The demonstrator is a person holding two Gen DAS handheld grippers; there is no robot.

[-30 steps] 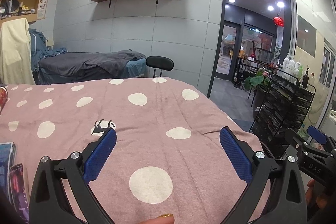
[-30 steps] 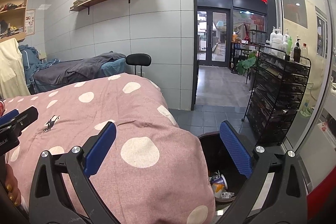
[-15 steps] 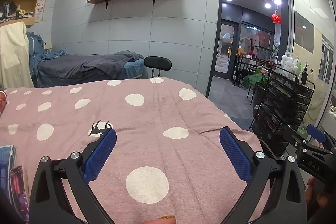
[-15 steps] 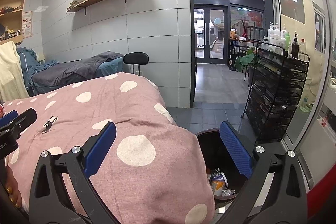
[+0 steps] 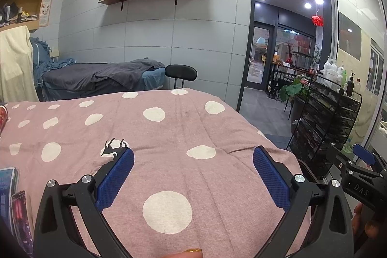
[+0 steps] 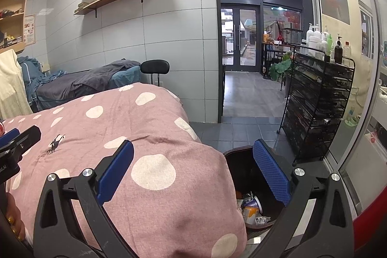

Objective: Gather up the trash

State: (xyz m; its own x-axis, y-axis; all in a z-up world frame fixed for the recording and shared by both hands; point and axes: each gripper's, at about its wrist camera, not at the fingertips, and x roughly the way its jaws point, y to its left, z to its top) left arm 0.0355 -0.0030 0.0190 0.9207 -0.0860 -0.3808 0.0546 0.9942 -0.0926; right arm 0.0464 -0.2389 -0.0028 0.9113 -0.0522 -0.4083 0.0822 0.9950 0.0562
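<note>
**Both grippers empty above the bed, bin at its corner**

The left gripper (image 5: 193,173) and right gripper (image 6: 193,168) both hang spread wide, holding nothing, over the soft pink dotted blanket (image 5: 169,137). This looks like a pause between pickups. The round dark bin (image 6: 244,161) sits on the floor just beside the bed corner, with a crushed can (image 6: 251,207) and crumpled wrappers inside. Next comes finding more trash; flat glossy packets (image 5: 14,197) lie at the blanket's left edge.
</note>
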